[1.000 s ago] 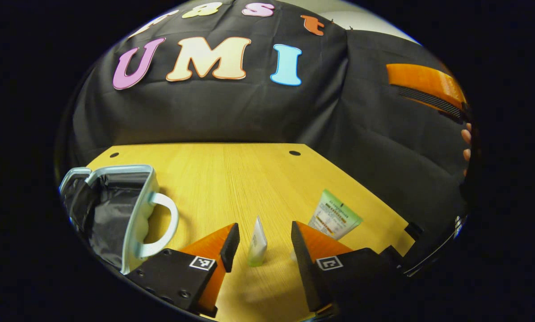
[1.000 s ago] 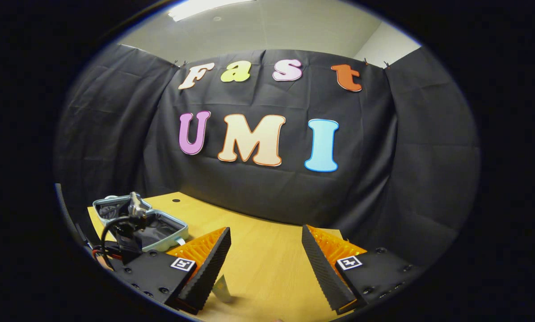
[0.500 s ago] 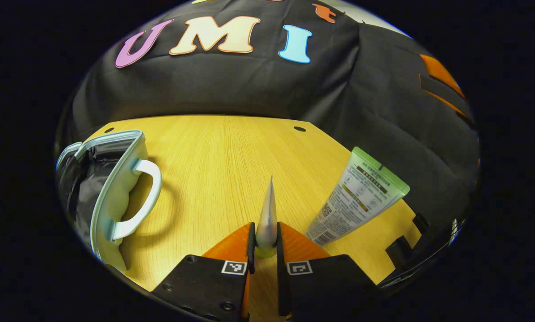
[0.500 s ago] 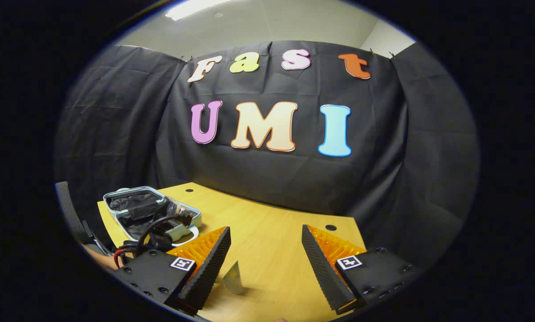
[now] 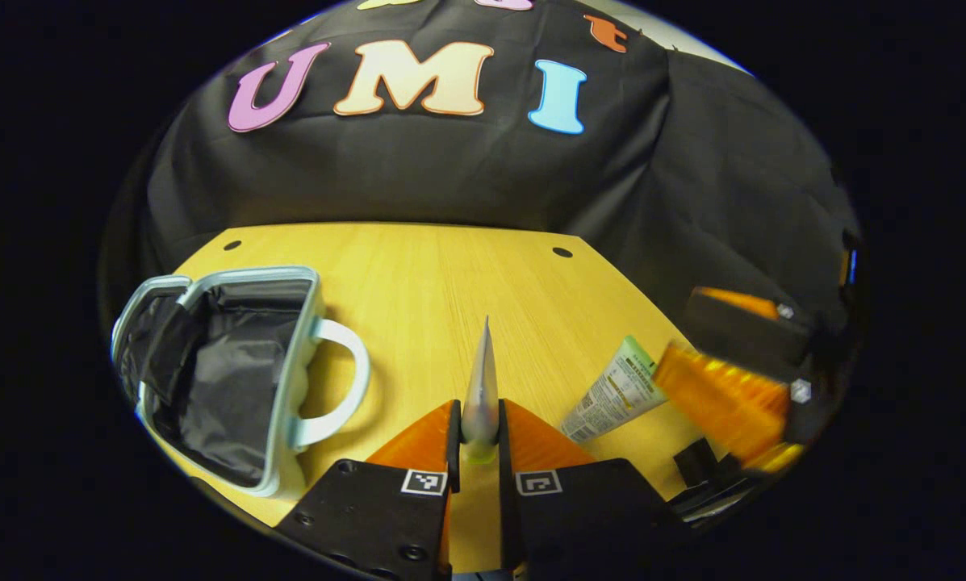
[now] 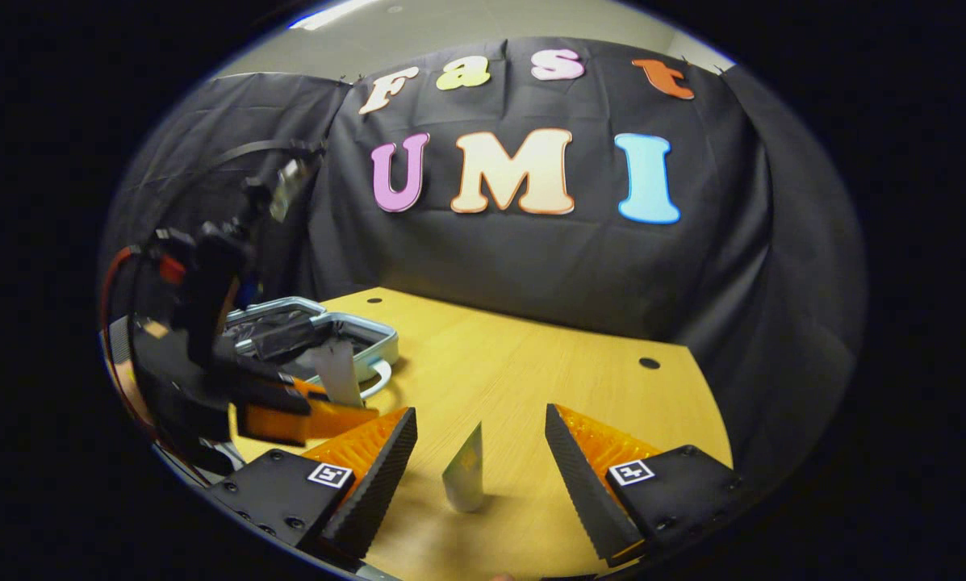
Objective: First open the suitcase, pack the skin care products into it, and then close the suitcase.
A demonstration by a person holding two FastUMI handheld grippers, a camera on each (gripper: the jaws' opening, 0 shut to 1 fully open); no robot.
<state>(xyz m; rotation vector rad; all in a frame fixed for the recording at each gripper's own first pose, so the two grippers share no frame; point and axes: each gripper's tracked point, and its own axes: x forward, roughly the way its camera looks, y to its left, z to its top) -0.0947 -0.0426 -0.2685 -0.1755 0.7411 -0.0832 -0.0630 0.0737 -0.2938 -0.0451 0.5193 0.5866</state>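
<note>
- A wooden table [image 5: 418, 282] is standing before the black cloth wall, with an open suitcase [image 5: 224, 379] lying on it, dark lining up and handle facing the table's middle
- The left gripper [image 5: 480, 432] is pinching a slim tube [image 5: 482, 387] by its base, both fingers pressing it, long axis running straight ahead, flat crimped end pointing away
- A green-topped tube [image 5: 616, 391] is lying flat near the table's edge
- The right gripper [image 6: 478, 476] is hanging spread wide, touching nothing; the green-topped tube sits between its fingers, crimp away
</note>
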